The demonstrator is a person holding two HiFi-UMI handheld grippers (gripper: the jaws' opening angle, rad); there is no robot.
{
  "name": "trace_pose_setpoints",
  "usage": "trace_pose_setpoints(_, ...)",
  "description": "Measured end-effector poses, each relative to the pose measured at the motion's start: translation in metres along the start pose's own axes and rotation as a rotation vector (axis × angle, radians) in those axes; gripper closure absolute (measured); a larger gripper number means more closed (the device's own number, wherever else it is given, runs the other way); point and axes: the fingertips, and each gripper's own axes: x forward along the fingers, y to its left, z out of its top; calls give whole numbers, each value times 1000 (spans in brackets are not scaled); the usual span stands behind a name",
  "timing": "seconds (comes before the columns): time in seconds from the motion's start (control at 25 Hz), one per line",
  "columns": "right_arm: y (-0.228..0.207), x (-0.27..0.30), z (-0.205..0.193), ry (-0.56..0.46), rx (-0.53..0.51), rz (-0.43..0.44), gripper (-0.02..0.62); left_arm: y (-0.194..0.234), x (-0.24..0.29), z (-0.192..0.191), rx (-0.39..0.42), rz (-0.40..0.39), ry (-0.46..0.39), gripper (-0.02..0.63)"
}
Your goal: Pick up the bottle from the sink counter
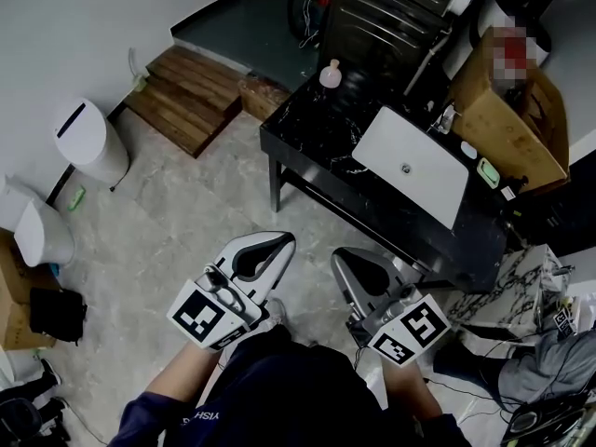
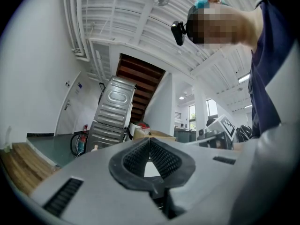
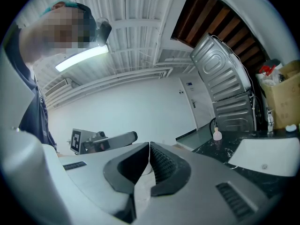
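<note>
Left gripper point(image 1: 277, 246) and right gripper point(image 1: 345, 262), close to the body, jaws together and empty; bottle point(image 1: 330, 74) upright on counter's point(image 1: 312, 133) far corner, left of sink point(image 1: 410, 164), well apart from both.

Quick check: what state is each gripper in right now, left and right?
Left gripper: shut, holding nothing.
Right gripper: shut, holding nothing.

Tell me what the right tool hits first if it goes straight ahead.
Likely nothing near: from the right tool the line looks free, passing left of the black marble sink counter toward the far white wall; depth unclear.
</note>
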Motion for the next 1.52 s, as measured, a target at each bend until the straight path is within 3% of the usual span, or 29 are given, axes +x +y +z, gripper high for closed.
trace_pose_setpoints(0.96,-10,55,6,-9,5,-13,572,56,0,2,4,-18,9,598)
trace_pose_setpoints(1.08,-18,60,6,-11,8,-8,572,60,7,5,-2,-23,-12,597)
trace_pose_setpoints(1.52,-73,91,19,-23,30,12,572,103,51,-7,10,7,46,597)
